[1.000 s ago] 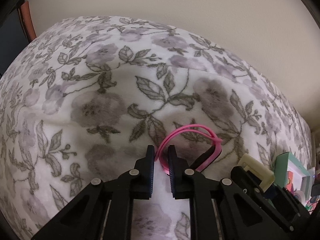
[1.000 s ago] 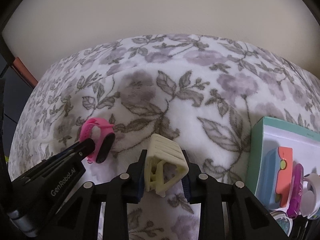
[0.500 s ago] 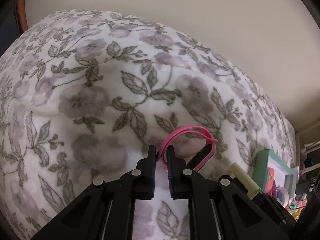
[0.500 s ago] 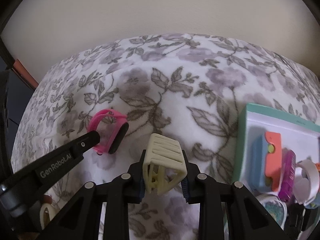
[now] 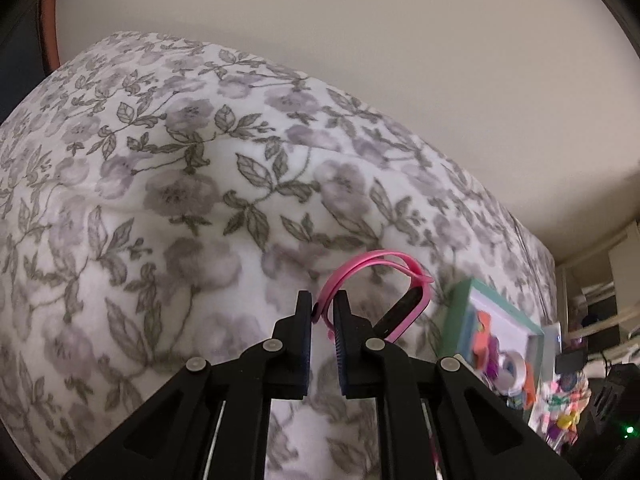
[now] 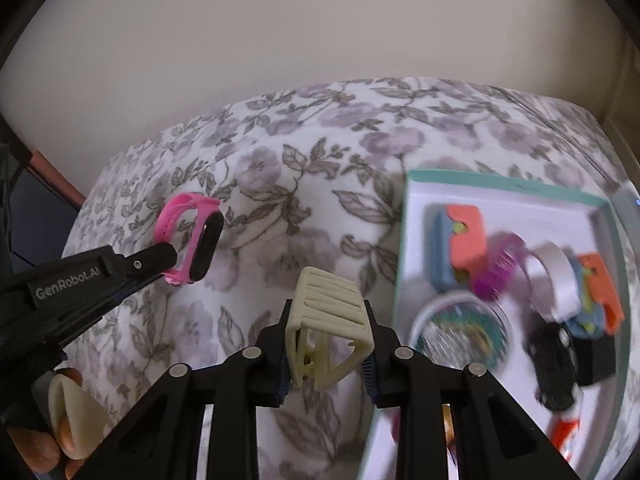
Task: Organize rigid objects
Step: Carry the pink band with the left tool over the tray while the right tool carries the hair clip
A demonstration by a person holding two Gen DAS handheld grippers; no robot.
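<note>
Left gripper (image 5: 323,312) is clamped tight on the strap of the pink wristband (image 5: 376,280), which hangs clear above the floral blanket (image 5: 160,200) — from the right wrist camera it sits out at ten o'clock. Right gripper (image 6: 326,344) is squeezing the cream hair claw clip (image 6: 328,320) between its pads, and the teal-rimmed box (image 6: 500,184) of colourful bits lies on the blanket at three o'clock — just beside the clip.

A pink wristband (image 5: 378,280) with a black face hangs looped and pinched at its strap above the floral bed, a ribbed cream hair claw (image 6: 328,320) is clamped upright, teal-rimmed box (image 6: 508,184) of mixed items at 3 o'clock.
</note>
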